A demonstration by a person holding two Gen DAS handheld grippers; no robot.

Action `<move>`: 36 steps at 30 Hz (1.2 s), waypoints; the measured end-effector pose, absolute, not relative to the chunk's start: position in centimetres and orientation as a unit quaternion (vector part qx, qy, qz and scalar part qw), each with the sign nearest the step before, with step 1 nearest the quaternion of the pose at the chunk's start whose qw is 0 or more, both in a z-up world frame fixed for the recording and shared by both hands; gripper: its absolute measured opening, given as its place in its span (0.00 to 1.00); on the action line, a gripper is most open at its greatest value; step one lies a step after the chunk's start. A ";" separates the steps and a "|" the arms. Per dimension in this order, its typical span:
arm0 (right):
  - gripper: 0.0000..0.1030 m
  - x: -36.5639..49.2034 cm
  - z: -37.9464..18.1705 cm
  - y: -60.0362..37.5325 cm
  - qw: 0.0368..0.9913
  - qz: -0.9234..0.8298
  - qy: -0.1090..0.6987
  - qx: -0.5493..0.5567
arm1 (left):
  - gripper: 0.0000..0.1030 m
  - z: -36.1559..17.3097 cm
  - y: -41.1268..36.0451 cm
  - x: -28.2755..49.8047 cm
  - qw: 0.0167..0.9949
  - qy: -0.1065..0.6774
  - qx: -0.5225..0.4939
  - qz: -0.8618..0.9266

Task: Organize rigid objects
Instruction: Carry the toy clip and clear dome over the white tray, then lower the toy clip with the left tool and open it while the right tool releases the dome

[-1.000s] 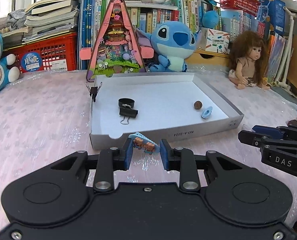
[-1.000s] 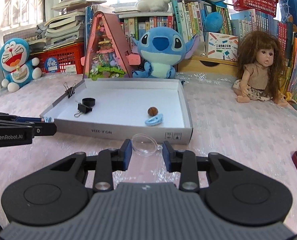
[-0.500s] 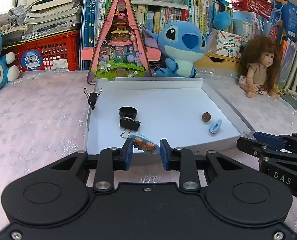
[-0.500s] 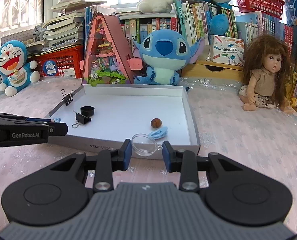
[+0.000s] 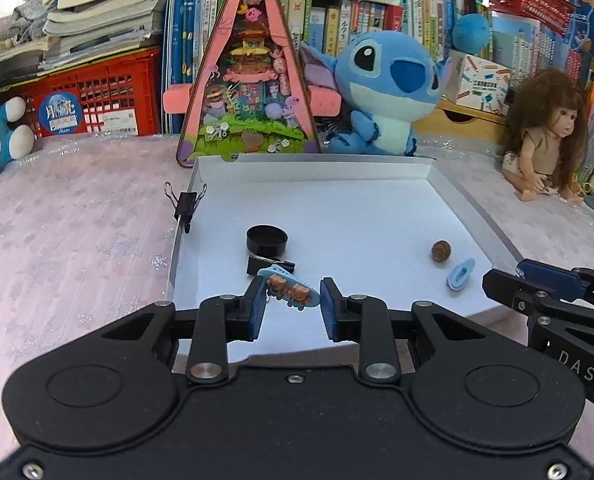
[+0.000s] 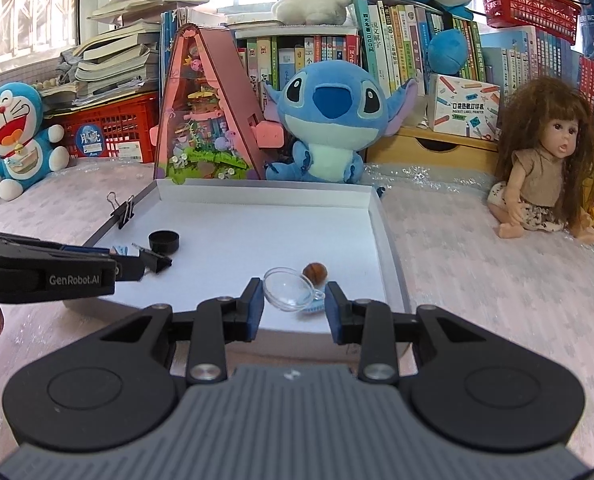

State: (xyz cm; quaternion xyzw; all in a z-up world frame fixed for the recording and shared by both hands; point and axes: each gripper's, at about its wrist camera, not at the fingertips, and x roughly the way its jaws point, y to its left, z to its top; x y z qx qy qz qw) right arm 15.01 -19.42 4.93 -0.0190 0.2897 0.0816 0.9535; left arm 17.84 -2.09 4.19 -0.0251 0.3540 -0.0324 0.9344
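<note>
My left gripper (image 5: 291, 307) is shut on a blue hair clip with two small bears (image 5: 289, 291) and holds it over the near left part of the white tray (image 5: 413, 172). My right gripper (image 6: 294, 307) is shut on a clear plastic dome (image 6: 287, 289) over the tray's near right part (image 6: 389, 256). In the tray lie a black round cap (image 5: 266, 239), a black binder clip (image 5: 269, 266), a brown ball (image 5: 441, 251) and a small blue clip (image 5: 461, 274). Another binder clip (image 5: 185, 202) is clipped on the tray's left wall.
A pink triangular toy house (image 5: 249, 92), a blue plush (image 5: 389, 92) and a red crate (image 5: 97, 96) stand behind the tray. A doll (image 5: 545, 136) sits at the right, a Doraemon plush (image 6: 15, 136) at the left. The table has a pink patterned cover.
Both grippers have moved forward from in front of the tray to over its near part, each still holding its object.
</note>
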 end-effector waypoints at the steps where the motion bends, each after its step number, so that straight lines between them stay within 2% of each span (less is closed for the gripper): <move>1: 0.37 15.4 4.9 -19.3 0.953 0.082 0.290 -0.020 | 0.26 4.1 -2.0 18.2 0.933 0.357 -0.026 -0.031; 36: 0.38 21.2 1.4 -17.2 0.941 0.074 0.329 -0.036 | 0.26 1.3 -0.6 22.7 0.925 0.377 -0.031 -0.013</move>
